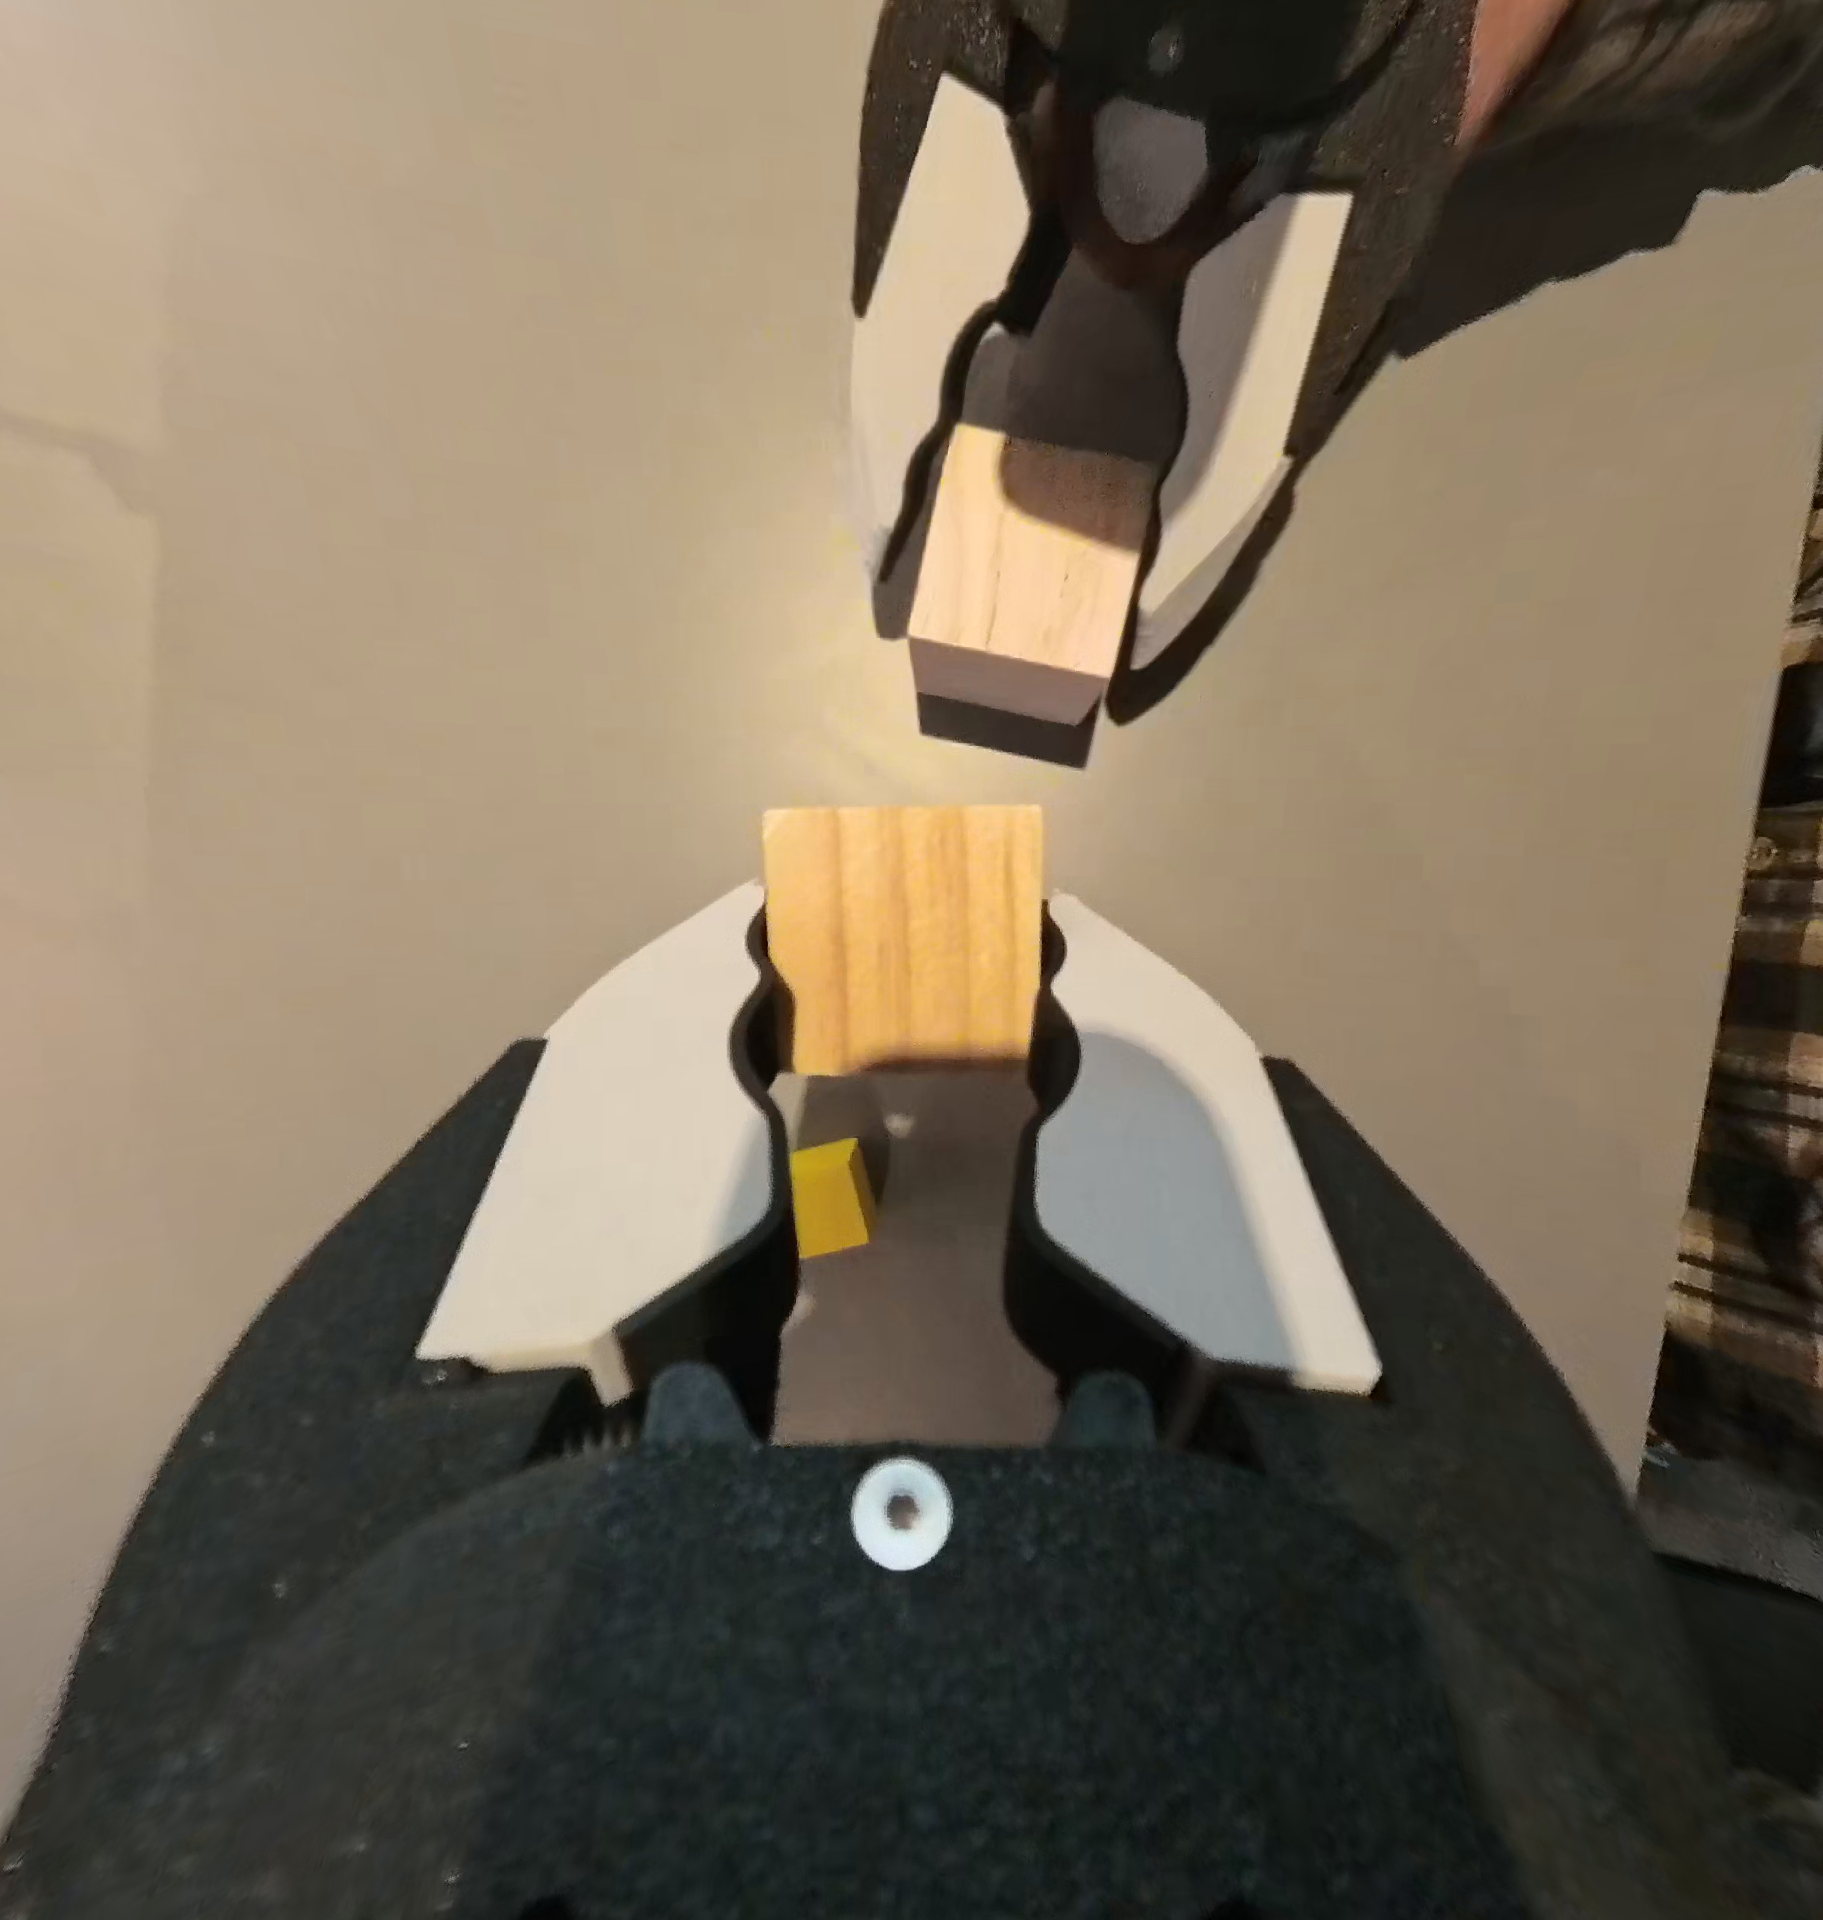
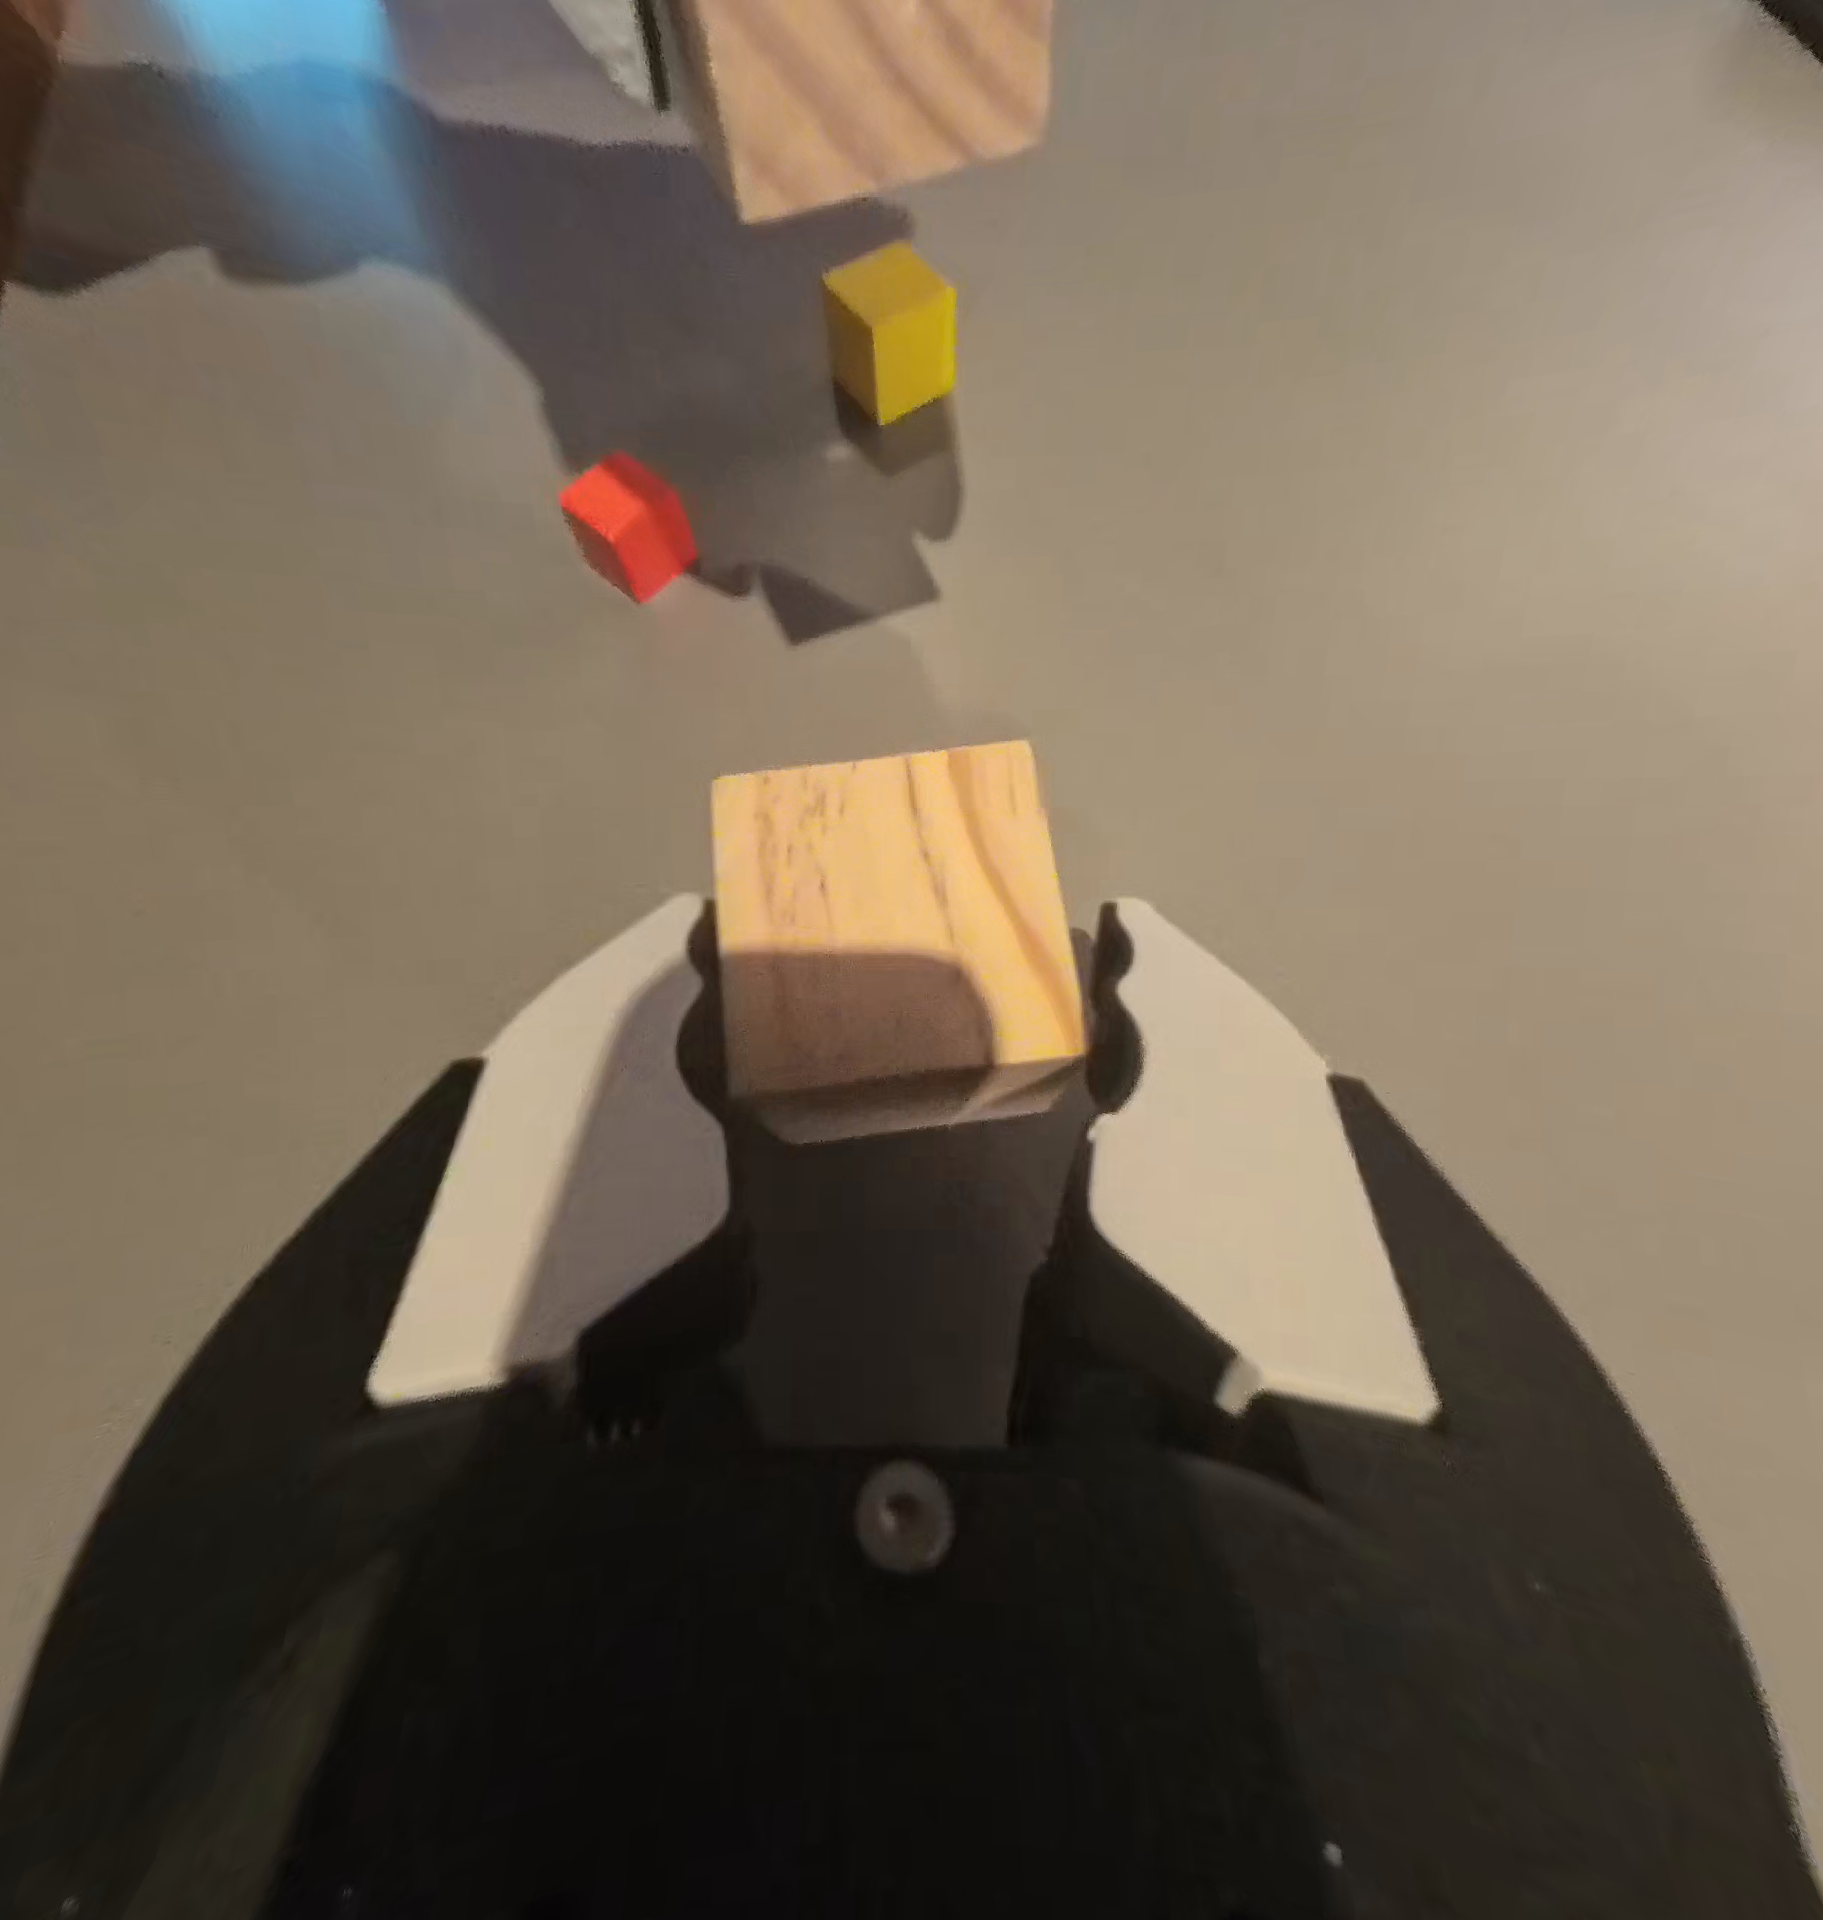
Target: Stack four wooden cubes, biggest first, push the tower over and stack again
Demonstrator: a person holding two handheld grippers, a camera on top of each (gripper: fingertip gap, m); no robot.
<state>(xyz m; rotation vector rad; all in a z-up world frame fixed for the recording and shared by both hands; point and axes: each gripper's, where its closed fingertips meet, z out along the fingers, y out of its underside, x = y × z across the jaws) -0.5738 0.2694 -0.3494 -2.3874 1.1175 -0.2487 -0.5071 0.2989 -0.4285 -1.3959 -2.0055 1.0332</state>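
My left gripper (image 1: 905, 914) is shut on a large wooden cube (image 1: 902, 935) and holds it above the table. My right gripper (image 2: 902, 914) is shut on a smaller wooden cube (image 2: 891, 914), also in the air. In the left wrist view the right gripper (image 1: 1021, 644) with its cube (image 1: 1021, 582) hangs just beyond and slightly right of the large cube, apart from it. The large cube shows at the top of the right wrist view (image 2: 876, 94). A small yellow cube (image 2: 891, 332) and a smaller red cube (image 2: 626, 525) lie on the table below.
The grey table (image 2: 1406, 520) carries the shadows of the grippers. A person's plaid sleeve (image 1: 1800, 935) is past the table's right edge. A blurred blue shape (image 2: 294, 104) is at the far left. The gap from one gripper's tips to the other's is roughly 11 cm.
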